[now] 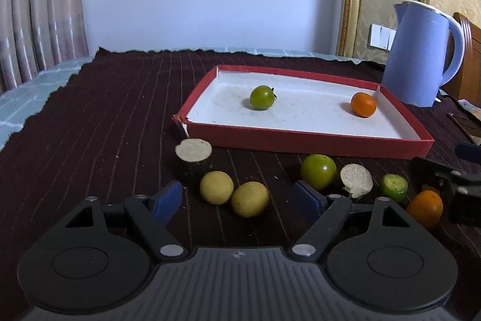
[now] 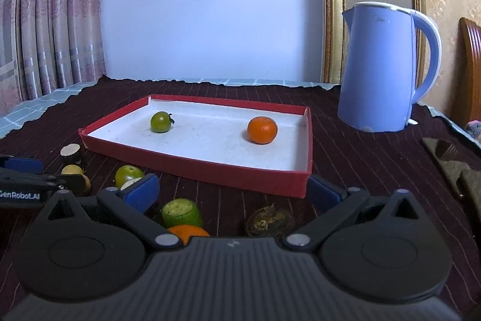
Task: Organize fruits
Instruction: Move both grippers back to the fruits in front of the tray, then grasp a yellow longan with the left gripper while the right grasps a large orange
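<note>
A red tray (image 1: 300, 142) (image 2: 210, 170) with a white floor holds a green tomato (image 1: 262, 97) (image 2: 161, 121) and an orange (image 1: 363, 104) (image 2: 262, 129). In front of it lie two yellow fruits (image 1: 216, 187) (image 1: 249, 198), another green tomato (image 1: 318, 170) (image 2: 128, 173), a white-faced cut piece (image 1: 356, 180), a green cut piece (image 1: 394, 187) (image 2: 182, 212), a second orange (image 1: 425, 208) (image 2: 188, 230) and a dark brown lump (image 2: 270, 220). My left gripper (image 1: 239, 200) is open, the yellow fruits just ahead between its pads, untouched. My right gripper (image 2: 234, 194) is open over the green piece, orange and lump.
A blue kettle (image 1: 421, 56) (image 2: 381, 68) stands right of the tray. A dark cylinder with a pale cut top (image 1: 194, 154) (image 2: 71, 152) sits by the tray's near left corner. A dark striped cloth (image 1: 105, 125) covers the table. Flat dark objects (image 2: 445, 158) lie at far right.
</note>
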`<action>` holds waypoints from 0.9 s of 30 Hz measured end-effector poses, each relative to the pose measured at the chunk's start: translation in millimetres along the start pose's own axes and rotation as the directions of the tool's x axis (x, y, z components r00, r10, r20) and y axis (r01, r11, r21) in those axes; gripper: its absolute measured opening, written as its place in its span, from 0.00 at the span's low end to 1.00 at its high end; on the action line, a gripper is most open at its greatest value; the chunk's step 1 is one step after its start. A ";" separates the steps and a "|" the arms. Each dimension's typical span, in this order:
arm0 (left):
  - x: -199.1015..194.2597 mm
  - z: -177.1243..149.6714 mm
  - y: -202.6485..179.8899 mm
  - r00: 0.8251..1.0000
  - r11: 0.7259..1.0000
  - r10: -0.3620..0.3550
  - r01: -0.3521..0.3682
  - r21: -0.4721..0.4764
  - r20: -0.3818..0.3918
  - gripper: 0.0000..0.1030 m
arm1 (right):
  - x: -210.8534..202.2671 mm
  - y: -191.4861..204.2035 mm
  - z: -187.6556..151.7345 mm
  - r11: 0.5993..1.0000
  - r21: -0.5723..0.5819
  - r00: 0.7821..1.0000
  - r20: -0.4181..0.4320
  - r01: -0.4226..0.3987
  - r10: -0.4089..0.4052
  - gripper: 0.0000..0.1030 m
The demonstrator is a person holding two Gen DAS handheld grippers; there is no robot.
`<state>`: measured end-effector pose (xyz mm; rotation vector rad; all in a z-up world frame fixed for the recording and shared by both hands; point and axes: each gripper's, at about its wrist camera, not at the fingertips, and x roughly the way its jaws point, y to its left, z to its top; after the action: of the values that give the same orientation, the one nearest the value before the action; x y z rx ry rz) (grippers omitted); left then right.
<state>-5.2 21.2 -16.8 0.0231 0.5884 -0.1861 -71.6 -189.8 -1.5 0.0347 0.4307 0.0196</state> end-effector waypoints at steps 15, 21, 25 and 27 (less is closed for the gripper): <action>24.1 3.2 -11.3 0.995 0.998 0.056 -0.056 0.006 -0.087 0.38 | -2.1 -12.2 -4.2 1.000 0.028 1.000 0.008 -0.007 0.007 1.00; 18.8 0.6 -11.0 0.997 1.000 0.013 -0.011 0.020 -0.080 0.27 | -3.3 -14.5 -4.1 1.000 0.026 1.000 0.009 -0.001 0.001 1.00; 16.2 -0.3 -6.1 0.996 1.000 -0.016 0.017 0.008 -0.083 0.27 | -7.6 -19.0 -4.7 1.000 0.030 1.000 0.013 0.009 -0.009 1.00; 15.9 -1.4 -5.0 0.997 1.000 -0.021 0.021 0.007 -0.079 0.27 | -10.8 -22.4 -4.6 0.999 0.035 1.000 0.015 0.015 -0.015 1.00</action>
<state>6.1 13.8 -26.5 0.0317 0.6675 -0.2083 -83.1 -212.3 -2.1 0.0661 0.4165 -0.0032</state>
